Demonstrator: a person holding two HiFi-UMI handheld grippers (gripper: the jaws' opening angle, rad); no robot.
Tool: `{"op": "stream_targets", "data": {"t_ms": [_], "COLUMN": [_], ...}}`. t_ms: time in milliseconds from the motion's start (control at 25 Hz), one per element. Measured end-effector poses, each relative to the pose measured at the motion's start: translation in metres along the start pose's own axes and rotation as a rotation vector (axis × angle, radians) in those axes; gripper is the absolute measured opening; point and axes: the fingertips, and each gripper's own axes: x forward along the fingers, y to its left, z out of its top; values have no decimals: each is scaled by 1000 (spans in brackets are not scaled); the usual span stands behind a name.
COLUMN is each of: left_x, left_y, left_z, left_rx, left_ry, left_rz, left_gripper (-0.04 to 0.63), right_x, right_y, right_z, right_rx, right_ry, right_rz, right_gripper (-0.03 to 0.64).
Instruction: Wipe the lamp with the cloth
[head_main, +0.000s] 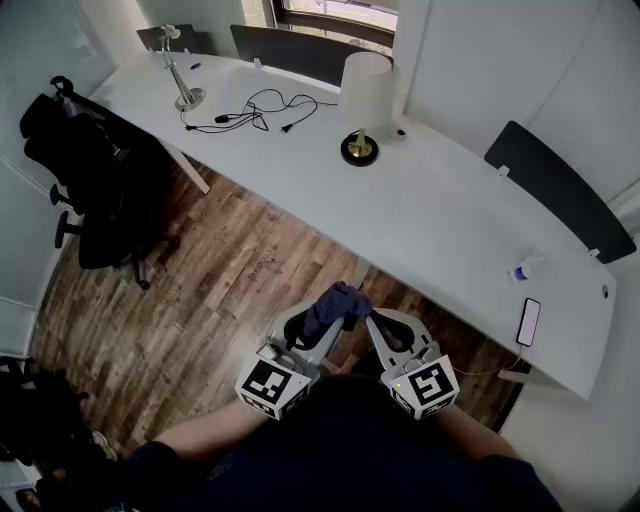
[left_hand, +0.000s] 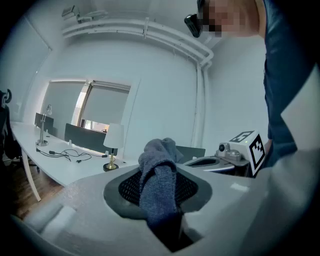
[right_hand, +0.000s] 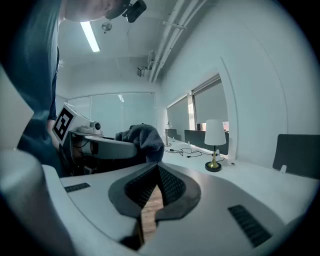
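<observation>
Between the pads of the left tongs (head_main: 328, 322), a dark blue cloth (head_main: 338, 300) is pinched tight, and its bunched top rises above the tips, just beside the right tongs (head_main: 372, 322). The right tongs are closed tip to tip on nothing, with wooden floor (head_main: 200, 300) showing through the slit behind. Well ahead of both, the lamp (head_main: 365, 95) stands upright on the white surface (head_main: 450, 210), apart from the cloth
</observation>
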Motion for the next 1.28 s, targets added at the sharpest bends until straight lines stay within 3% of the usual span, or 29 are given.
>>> {"op": "stream_targets", "data": {"t_ms": [720, 960, 1280], "left_x": [0, 37, 122], "left_y": [8, 29, 65], "left_z": [-2, 4, 19], "left_rx": [8, 20, 4], "left_ry": [0, 7, 30], "left_rz": [-9, 22, 103], "left_gripper": [118, 118, 118], "right_x": [5, 22, 71], "right_y": [-6, -45, -135], "right_z": [1, 1, 21], "right_rx": [-21, -16, -11], "right_ry": [8, 6, 9], "right_rz": [-14, 9, 82], "right_gripper": [9, 9, 9]}}
